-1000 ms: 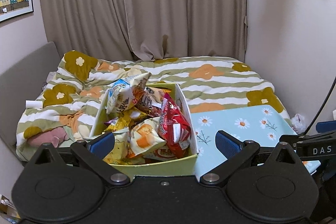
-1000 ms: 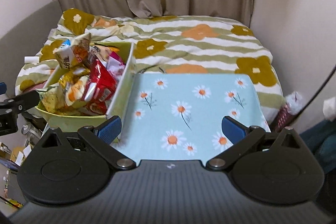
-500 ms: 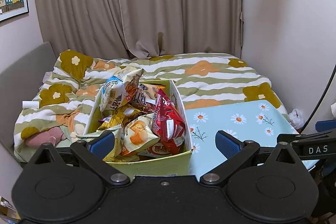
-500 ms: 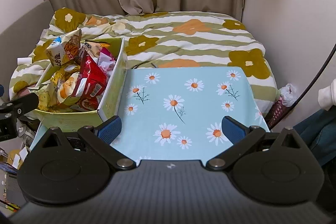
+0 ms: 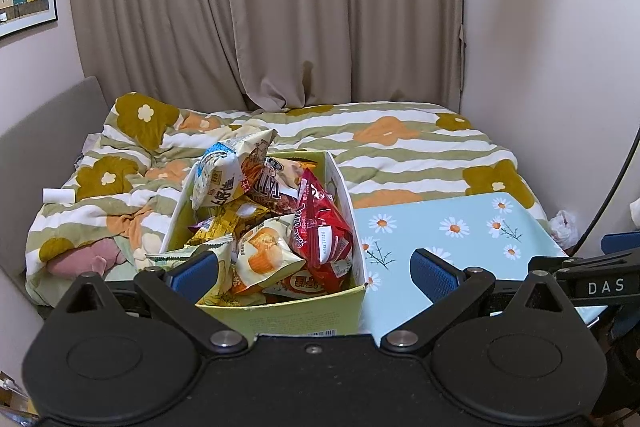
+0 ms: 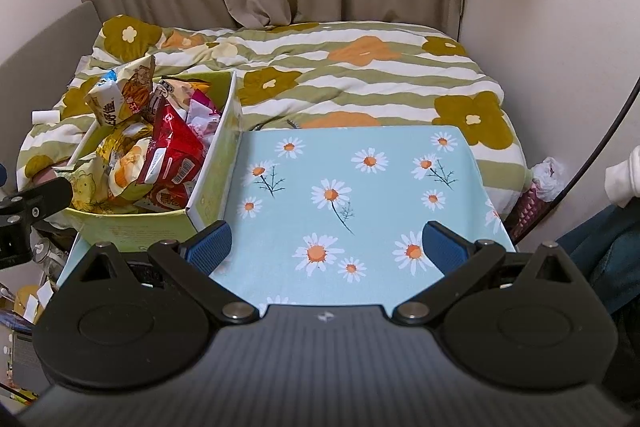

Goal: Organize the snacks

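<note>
- Snack packets (image 5: 276, 223) heaped loose in green box (image 5: 296, 315), at left end of daisy-print table (image 6: 340, 195); rest of tabletop bare.
- Left gripper (image 5: 312, 269) released, holding nothing, dead ahead of box; long axis runs away from it.
- Right gripper (image 6: 326, 247) released, holding nothing, over bare table; box off to its left.
- Left is nearer the pile.
- Fits either packets all gathered or waiting to be sorted out.

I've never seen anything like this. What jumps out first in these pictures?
A pale green box heaped with crinkly snack packets, a red packet brightest among them, sits at the left of a blue daisy-print tabletop. Behind lies a bed with a flowered striped quilt. Low in each view, black tongs with blue pads stand open, empty.
</note>
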`<state>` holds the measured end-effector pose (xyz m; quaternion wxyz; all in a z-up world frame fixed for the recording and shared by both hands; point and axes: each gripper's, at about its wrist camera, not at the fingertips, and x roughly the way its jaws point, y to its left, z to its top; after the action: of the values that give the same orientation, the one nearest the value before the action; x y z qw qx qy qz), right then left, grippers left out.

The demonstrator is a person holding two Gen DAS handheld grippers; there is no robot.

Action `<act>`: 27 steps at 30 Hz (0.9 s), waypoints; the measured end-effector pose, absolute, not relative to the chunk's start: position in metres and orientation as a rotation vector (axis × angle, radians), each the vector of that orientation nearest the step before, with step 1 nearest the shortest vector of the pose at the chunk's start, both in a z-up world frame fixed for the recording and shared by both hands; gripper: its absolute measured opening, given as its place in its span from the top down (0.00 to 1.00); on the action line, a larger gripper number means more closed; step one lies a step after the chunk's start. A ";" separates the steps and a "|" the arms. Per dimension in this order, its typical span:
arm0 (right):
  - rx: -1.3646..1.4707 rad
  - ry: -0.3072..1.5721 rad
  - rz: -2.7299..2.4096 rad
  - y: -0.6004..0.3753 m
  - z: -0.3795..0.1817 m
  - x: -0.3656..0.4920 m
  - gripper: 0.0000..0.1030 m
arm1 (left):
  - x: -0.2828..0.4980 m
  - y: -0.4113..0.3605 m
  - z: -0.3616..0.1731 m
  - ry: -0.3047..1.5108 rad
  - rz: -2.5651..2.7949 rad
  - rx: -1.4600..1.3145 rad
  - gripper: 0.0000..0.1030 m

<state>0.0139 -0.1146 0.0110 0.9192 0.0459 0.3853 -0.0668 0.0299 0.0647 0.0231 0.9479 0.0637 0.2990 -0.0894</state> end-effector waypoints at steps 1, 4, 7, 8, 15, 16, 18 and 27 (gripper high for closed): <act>0.095 0.792 -0.139 -0.114 0.011 0.013 0.00 | 0.030 0.065 0.023 0.609 -0.183 0.129 0.00; 0.095 0.791 -0.140 -0.114 0.011 0.013 0.00 | 0.030 0.064 0.023 0.609 -0.183 0.128 0.00; 0.095 0.791 -0.142 -0.114 0.010 0.013 0.00 | 0.030 0.063 0.022 0.609 -0.183 0.128 0.00; 0.096 0.791 -0.142 -0.114 0.010 0.013 0.00 | 0.030 0.064 0.023 0.608 -0.183 0.128 0.00; 0.095 0.791 -0.142 -0.114 0.010 0.013 0.00 | 0.029 0.062 0.021 0.610 -0.179 0.125 0.00; 0.095 0.791 -0.141 -0.114 0.010 0.013 0.00 | 0.029 0.062 0.021 0.611 -0.180 0.125 0.00; 0.094 0.790 -0.141 -0.114 0.010 0.013 0.00 | 0.029 0.062 0.021 0.611 -0.180 0.125 0.00; 0.095 0.790 -0.140 -0.114 0.010 0.013 0.00 | 0.027 0.064 0.021 0.614 -0.179 0.116 0.00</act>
<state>0.0131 -0.1141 0.0102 0.9195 0.0464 0.3844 -0.0683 0.0275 0.0638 0.0208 0.9477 0.0568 0.3016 -0.0877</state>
